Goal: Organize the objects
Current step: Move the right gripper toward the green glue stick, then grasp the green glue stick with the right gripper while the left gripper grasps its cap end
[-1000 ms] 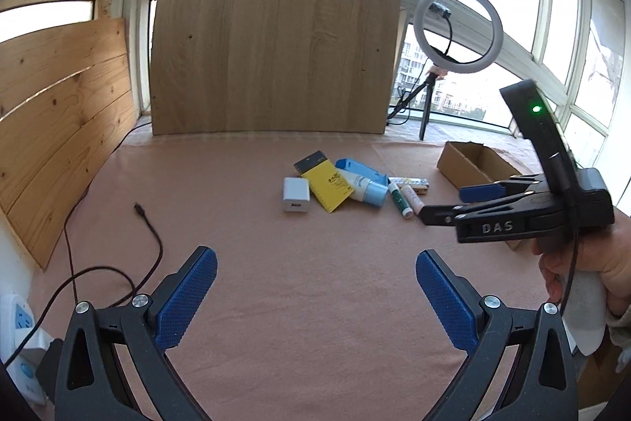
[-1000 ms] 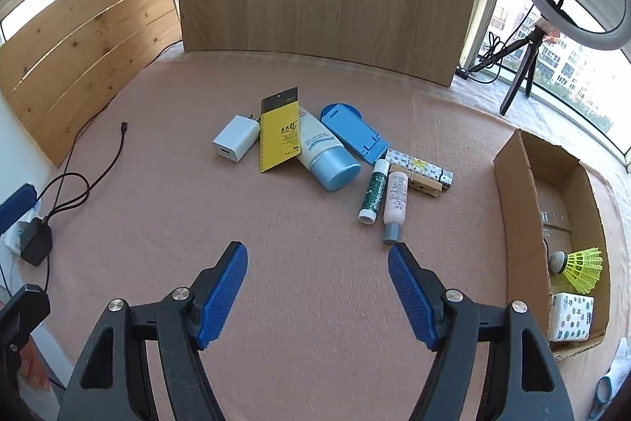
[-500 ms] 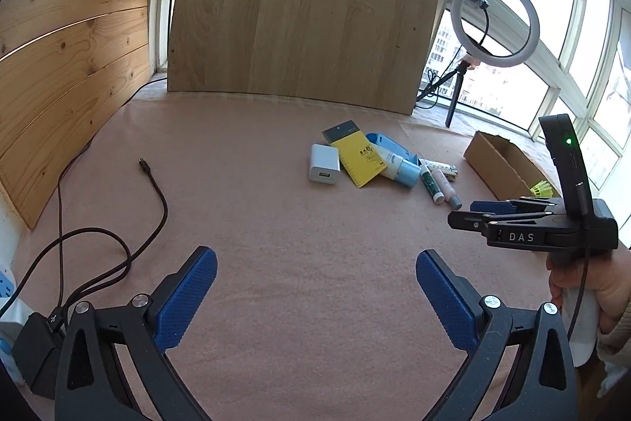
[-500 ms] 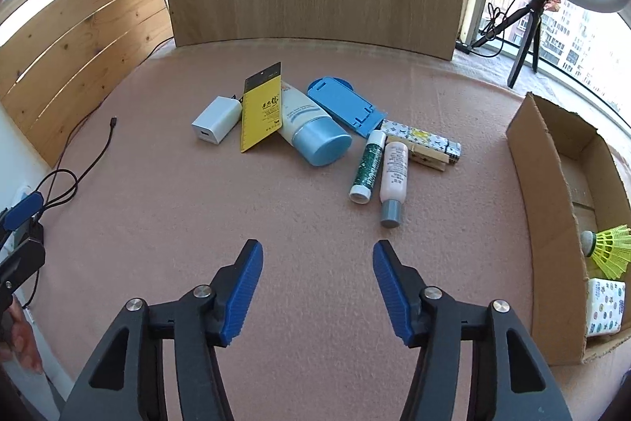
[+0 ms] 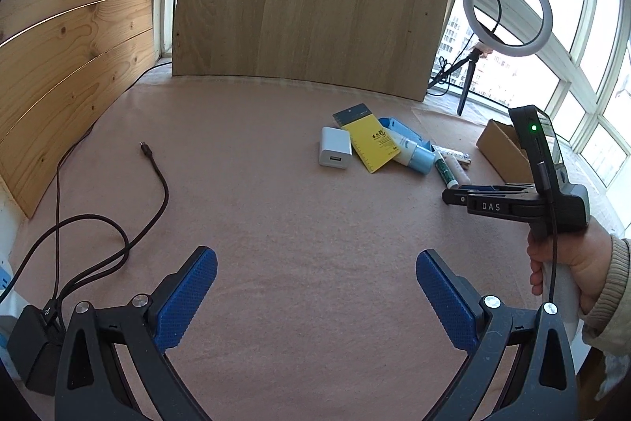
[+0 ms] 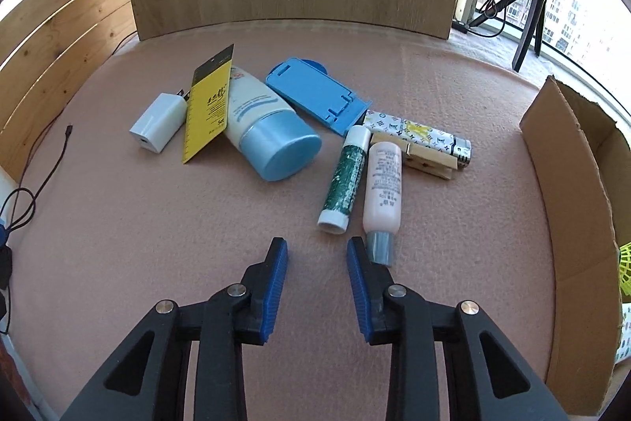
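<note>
The box [image 6: 572,208] right of the jaws holds a shuttlecock [image 6: 625,267]. The right gripper [image 6: 317,263], empty, jaws narrowing, nears the pink bottle [image 6: 382,192]; eight items remain. The left gripper [image 5: 315,287] is wide, empty.

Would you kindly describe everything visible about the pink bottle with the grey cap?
The pink bottle is a small plastic-looking cylinder with a printed label of small text and a grey cap. It lies on its side on the mat, capped and apparently intact, cap toward the camera. The green tube lies close along its left side. Its far end meets the clothespin. The right gripper is just short of the cap, its jaws closing on nothing.
</note>
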`<state>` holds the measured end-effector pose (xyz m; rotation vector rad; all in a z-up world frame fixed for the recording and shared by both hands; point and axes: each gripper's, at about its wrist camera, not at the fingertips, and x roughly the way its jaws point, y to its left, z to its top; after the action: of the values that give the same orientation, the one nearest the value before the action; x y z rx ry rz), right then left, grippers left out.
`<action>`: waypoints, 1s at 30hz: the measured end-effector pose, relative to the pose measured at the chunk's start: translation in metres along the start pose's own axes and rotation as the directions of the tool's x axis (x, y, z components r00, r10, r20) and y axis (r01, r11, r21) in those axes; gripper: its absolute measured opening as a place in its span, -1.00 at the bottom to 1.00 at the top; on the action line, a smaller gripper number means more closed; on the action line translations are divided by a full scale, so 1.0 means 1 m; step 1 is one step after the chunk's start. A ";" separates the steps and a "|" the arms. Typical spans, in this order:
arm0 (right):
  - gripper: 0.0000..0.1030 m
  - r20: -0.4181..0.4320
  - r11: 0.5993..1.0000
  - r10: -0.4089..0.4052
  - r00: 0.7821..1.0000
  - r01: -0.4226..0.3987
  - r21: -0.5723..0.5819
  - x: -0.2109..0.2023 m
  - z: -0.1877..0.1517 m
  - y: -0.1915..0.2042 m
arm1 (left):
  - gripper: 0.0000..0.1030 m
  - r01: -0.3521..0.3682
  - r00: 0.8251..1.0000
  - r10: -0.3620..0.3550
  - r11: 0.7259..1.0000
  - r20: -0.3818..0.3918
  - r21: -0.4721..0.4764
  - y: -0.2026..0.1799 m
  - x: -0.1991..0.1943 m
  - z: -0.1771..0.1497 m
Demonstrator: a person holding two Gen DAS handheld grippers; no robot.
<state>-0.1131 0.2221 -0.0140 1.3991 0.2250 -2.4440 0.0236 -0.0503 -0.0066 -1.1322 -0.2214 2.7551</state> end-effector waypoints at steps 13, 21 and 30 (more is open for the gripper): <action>-0.72 0.013 0.998 0.054 0.998 -0.054 -0.035 0.004 0.001 -0.013 | 0.99 -0.014 1.000 0.014 1.000 -0.001 0.020 -0.016 -0.001 -0.013; -0.73 -0.116 0.918 0.256 0.960 -0.279 -0.282 -0.029 -0.050 -0.011 | 0.99 0.051 0.999 -0.051 0.972 -0.003 0.228 -0.066 0.015 -0.023; -0.73 -0.395 0.536 0.375 0.839 -0.544 -0.646 -0.071 -0.121 0.006 | 0.78 0.381 0.924 -0.325 0.767 -0.200 0.516 -0.136 0.034 -0.051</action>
<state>0.0207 0.2652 -0.0144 1.1174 0.7097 -1.4640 0.0471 0.0935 -0.0392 -0.9404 0.3225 2.1976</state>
